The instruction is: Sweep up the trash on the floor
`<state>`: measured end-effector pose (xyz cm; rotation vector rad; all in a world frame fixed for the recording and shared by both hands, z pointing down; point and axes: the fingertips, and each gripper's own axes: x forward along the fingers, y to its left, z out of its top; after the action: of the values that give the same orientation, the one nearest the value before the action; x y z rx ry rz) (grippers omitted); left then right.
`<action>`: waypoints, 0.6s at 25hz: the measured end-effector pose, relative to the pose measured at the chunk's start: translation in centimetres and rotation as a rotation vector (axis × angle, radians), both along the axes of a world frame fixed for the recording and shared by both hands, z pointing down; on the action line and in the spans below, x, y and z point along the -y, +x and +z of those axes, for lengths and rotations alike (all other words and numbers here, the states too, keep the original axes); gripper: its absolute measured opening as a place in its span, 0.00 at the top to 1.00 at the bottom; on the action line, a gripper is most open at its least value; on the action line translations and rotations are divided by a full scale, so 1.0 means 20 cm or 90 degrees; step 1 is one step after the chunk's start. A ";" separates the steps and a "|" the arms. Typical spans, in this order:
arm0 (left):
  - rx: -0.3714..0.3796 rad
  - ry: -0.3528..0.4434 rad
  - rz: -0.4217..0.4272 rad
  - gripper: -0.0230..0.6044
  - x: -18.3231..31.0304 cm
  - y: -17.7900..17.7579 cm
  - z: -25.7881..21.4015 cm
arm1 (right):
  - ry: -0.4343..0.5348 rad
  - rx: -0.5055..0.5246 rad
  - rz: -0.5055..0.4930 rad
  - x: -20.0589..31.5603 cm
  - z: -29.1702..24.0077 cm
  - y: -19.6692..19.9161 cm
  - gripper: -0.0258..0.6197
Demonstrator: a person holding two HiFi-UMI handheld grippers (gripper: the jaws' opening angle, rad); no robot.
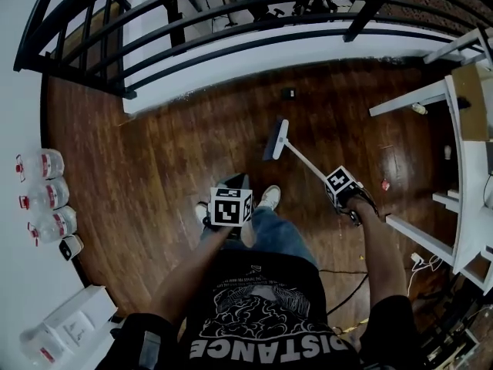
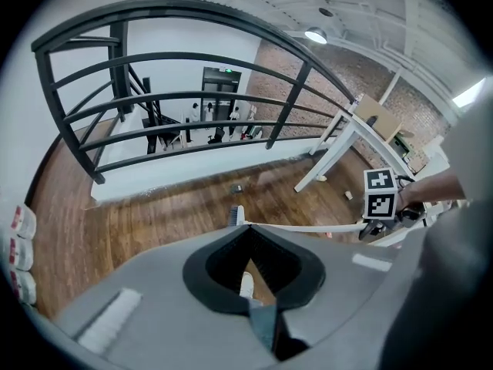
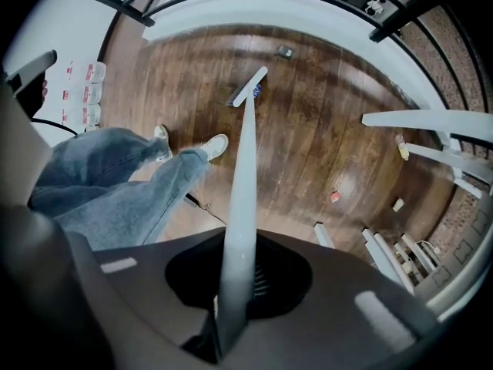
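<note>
A white-handled broom runs through my right gripper (image 3: 239, 284), which is shut on the handle (image 3: 240, 199). Its head (image 1: 275, 139) (image 3: 248, 87) rests on the dark wooden floor ahead of the person's shoes. A small dark scrap (image 1: 288, 92) (image 3: 284, 51) lies beyond the head, near the white ledge. A red scrap (image 1: 385, 184) (image 3: 335, 197) lies to the right by the table legs, and a pale bit (image 1: 420, 109) (image 3: 402, 146) lies farther back. My left gripper (image 1: 233, 185) (image 2: 250, 237) hovers over the person's feet, jaws together with nothing seen between them.
A black railing (image 1: 231, 14) on a white ledge bounds the far side. White table legs (image 1: 416, 99) stand at the right. Several plastic bottles (image 1: 46, 195) line the left wall, with a white box (image 1: 77, 318) nearer. A black cable (image 1: 347, 284) trails behind the person.
</note>
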<state>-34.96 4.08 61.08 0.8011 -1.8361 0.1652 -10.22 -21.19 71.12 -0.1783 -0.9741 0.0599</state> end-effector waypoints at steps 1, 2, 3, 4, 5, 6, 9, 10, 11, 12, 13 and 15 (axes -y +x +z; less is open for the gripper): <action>-0.002 -0.001 0.005 0.95 0.01 0.01 0.00 | 0.001 0.000 0.005 0.01 0.00 0.02 0.92; -0.003 -0.003 0.011 0.96 0.02 0.01 0.00 | 0.002 0.000 0.009 0.02 0.00 0.03 0.92; -0.003 -0.005 0.019 0.95 0.04 0.01 0.00 | 0.004 0.000 0.014 0.04 0.00 0.05 0.92; -0.002 -0.006 0.027 0.95 0.05 0.01 0.00 | 0.006 0.001 0.019 0.05 -0.01 0.06 0.92; -0.001 -0.006 0.034 0.95 0.07 0.01 0.00 | 0.006 0.001 0.025 0.05 -0.01 0.07 0.92; -0.001 -0.007 0.039 0.96 0.08 0.01 0.00 | 0.004 0.002 0.032 0.05 -0.02 0.08 0.92; 0.002 -0.006 0.047 0.96 0.13 0.00 -0.02 | -0.019 0.018 0.061 0.01 -0.06 0.10 0.92; 0.003 -0.004 0.051 0.95 0.15 0.00 -0.03 | -0.028 0.027 0.069 -0.01 -0.07 0.11 0.92; 0.002 -0.001 0.057 0.95 0.17 0.00 -0.04 | -0.036 0.039 0.078 -0.04 -0.09 0.12 0.92; 0.002 0.002 0.064 0.96 0.19 0.01 -0.04 | -0.044 0.052 0.089 -0.07 -0.10 0.13 0.92; 0.000 0.005 0.071 0.96 0.20 0.01 -0.05 | -0.054 0.063 0.104 -0.11 -0.11 0.12 0.92; -0.004 0.010 0.086 0.95 0.22 0.01 -0.05 | -0.077 0.079 0.146 -0.22 -0.10 0.07 0.92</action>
<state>-34.72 -0.40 60.08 0.9368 -1.7790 0.2342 -8.73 -16.77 69.07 -0.1814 -1.1128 0.3218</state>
